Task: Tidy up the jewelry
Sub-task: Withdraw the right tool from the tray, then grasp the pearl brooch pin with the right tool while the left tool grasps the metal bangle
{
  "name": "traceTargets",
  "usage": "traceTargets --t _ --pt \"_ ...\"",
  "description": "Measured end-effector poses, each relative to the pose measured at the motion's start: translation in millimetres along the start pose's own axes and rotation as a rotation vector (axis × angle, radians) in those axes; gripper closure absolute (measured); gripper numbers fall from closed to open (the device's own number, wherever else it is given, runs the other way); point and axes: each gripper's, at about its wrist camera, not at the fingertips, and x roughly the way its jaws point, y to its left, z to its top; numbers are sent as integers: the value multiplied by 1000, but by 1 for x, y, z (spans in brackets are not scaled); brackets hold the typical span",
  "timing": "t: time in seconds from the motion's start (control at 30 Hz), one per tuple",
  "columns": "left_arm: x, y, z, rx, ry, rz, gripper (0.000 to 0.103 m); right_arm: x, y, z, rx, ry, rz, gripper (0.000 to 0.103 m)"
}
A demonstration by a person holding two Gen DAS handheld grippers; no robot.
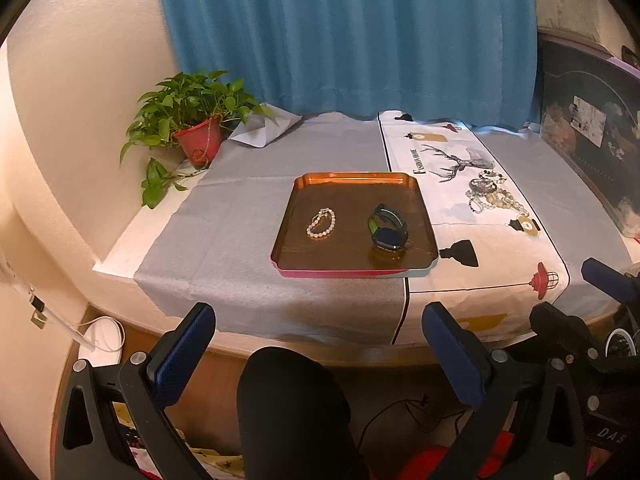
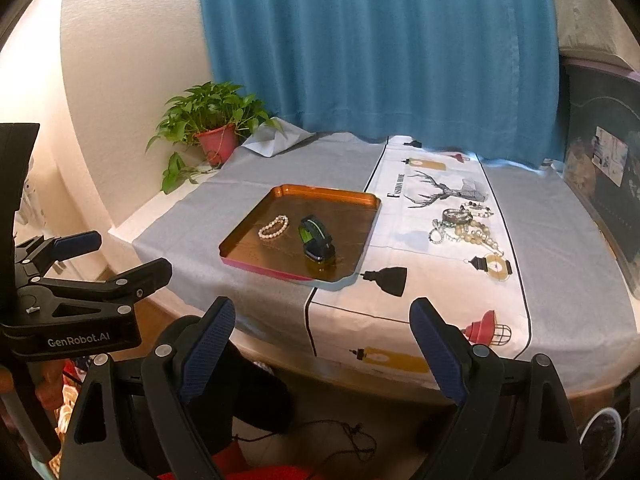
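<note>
An orange tray (image 1: 354,178) (image 2: 256,229) sits on the grey cloth. It holds a pearl bracelet (image 1: 321,222) (image 2: 273,227) on its left and a dark watch with a green strap (image 1: 388,227) (image 2: 316,238) on its right. A pile of beaded jewelry (image 1: 494,196) (image 2: 466,226) lies on the white printed runner, right of the tray. My left gripper (image 1: 320,350) is open and empty, held off the table's near edge. My right gripper (image 2: 322,344) is open and empty, also short of the table. The left gripper also shows at the left of the right wrist view (image 2: 76,264).
A potted green plant (image 1: 192,128) (image 2: 212,128) stands at the back left corner by the wall. A blue curtain (image 1: 348,36) hangs behind the table. A dark decorated box (image 1: 592,136) stands along the right side. A dark-clad knee (image 1: 288,408) is below the table edge.
</note>
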Motion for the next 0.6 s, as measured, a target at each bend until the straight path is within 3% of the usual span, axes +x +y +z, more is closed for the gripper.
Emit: traceTargets --t 0.27,0.6 --pt "21 -13 6 16 33 -3 0 12 -28 -1 52 -9 -42 14" --pt "69 -60 48 62 103 -98 0 37 -146 9 154 8 -256 14"
